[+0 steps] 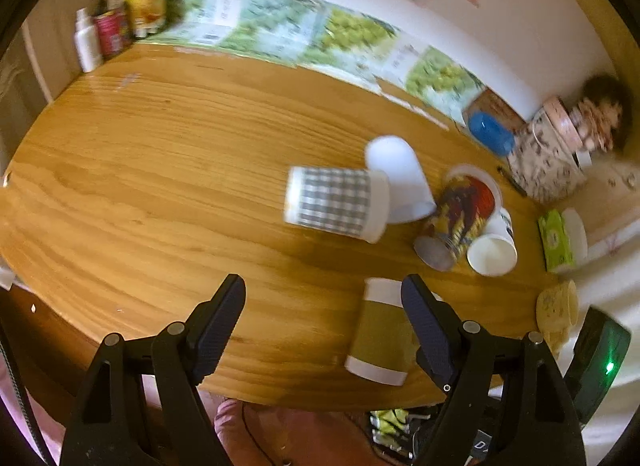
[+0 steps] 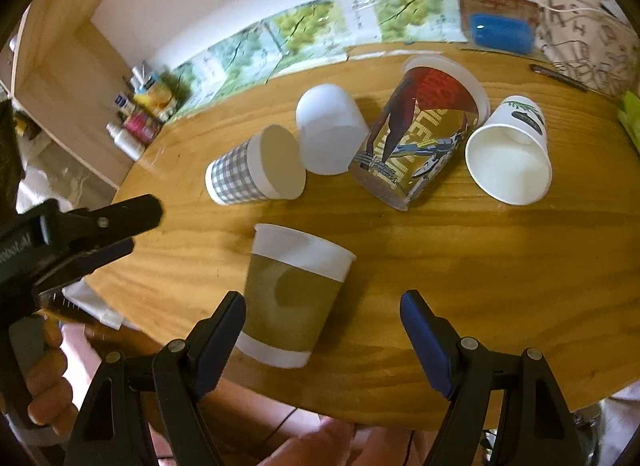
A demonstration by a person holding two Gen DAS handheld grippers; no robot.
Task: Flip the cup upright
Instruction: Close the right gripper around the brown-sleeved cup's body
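An olive-and-white paper cup [image 2: 290, 298] lies on its side near the table's front edge, its wide rim pointing away. My right gripper [image 2: 322, 306] hovers open just in front of it, and the left finger [image 2: 224, 326] overlaps the cup's near end. In the left wrist view the same olive cup [image 1: 378, 332] sits partly behind the right finger [image 1: 424, 318] of my open left gripper [image 1: 322, 306], whose jaws hold nothing. The left gripper [image 2: 140, 225] also shows at the left of the right wrist view. Further back lie a checked cup [image 2: 256, 165], a white cup [image 2: 328, 129], a colourful cup [image 2: 416, 133] and a white printed cup [image 2: 508, 153].
Wooden table [image 2: 460, 266] against a wall with leafy posters. Bottles and cartons [image 1: 116, 21] crowd the back left corner. A blue box [image 1: 491, 133], a patterned bag [image 1: 548, 153] and green tissue packs [image 1: 556, 240] stand at the right. A person's hand [image 2: 44, 382] grips the left tool.
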